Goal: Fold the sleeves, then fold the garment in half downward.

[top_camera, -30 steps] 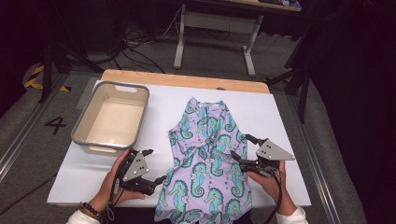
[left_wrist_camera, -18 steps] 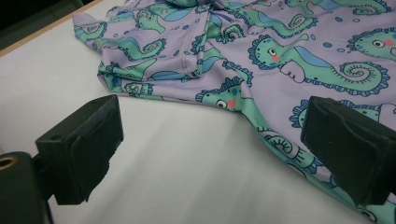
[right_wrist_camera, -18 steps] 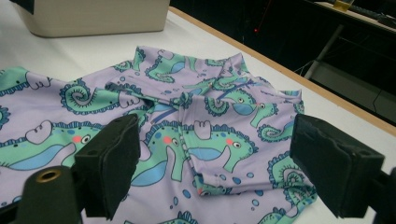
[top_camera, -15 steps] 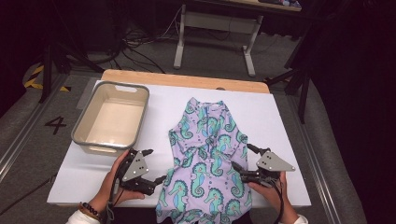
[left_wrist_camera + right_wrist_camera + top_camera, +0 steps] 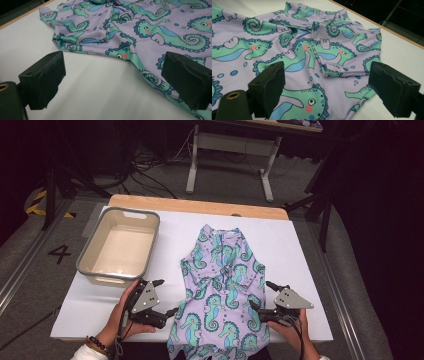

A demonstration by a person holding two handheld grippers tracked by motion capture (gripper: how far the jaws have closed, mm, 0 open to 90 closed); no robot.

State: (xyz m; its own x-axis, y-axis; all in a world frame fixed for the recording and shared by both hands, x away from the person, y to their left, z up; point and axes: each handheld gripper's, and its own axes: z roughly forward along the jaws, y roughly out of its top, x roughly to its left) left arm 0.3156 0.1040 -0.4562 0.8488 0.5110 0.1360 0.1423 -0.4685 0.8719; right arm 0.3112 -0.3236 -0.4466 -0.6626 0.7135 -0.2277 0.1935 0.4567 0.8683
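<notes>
A purple dress [image 5: 220, 292] with green seahorses lies flat on the white table [image 5: 310, 250]. Its neck points to 12 o'clock and its bottom hangs over the edge at 6 o'clock.

The left gripper [image 5: 162, 297] sits at about 9 o'clock from the lower part of the dress, just beside its edge. A hand [image 5: 117, 320] holds it. In the left gripper view the two black jaws stand wide apart. One is over the bare white table and the other is over the edge of the cloth. Nothing is pinched between them.

The right gripper [image 5: 261, 295] sits at about 3 o'clock from the lower part of the dress, at its other edge. Its jaws have just been opening, and they stand wide apart too. In the right gripper view the dress lies under and between them, but they do not squeeze it.

A grey tub [image 5: 150, 240] stands at about 10 o'clock from the dress, well apart from it, just past the left gripper.
</notes>
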